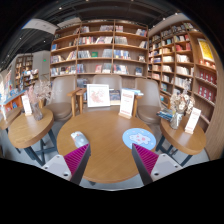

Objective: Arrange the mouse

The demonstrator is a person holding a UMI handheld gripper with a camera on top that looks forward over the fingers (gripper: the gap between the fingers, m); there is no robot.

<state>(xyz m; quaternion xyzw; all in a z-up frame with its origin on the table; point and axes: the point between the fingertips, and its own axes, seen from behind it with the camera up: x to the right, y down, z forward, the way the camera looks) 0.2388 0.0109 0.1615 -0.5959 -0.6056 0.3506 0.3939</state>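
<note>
A dark mouse (80, 137) lies on the round wooden table (105, 135), just ahead of the left finger. A round blue mouse pad (139, 138) with a white pattern lies on the same table, ahead of the right finger. My gripper (111, 158) is held above the table's near edge. Its two fingers with magenta pads (77, 157) stand wide apart, with nothing between them.
Smaller round tables stand to the left (28, 128) and right (185, 135), each with items on them. Chairs (66, 100) and display boards (98, 95) stand beyond the table. Tall bookshelves (100, 50) line the back and right walls.
</note>
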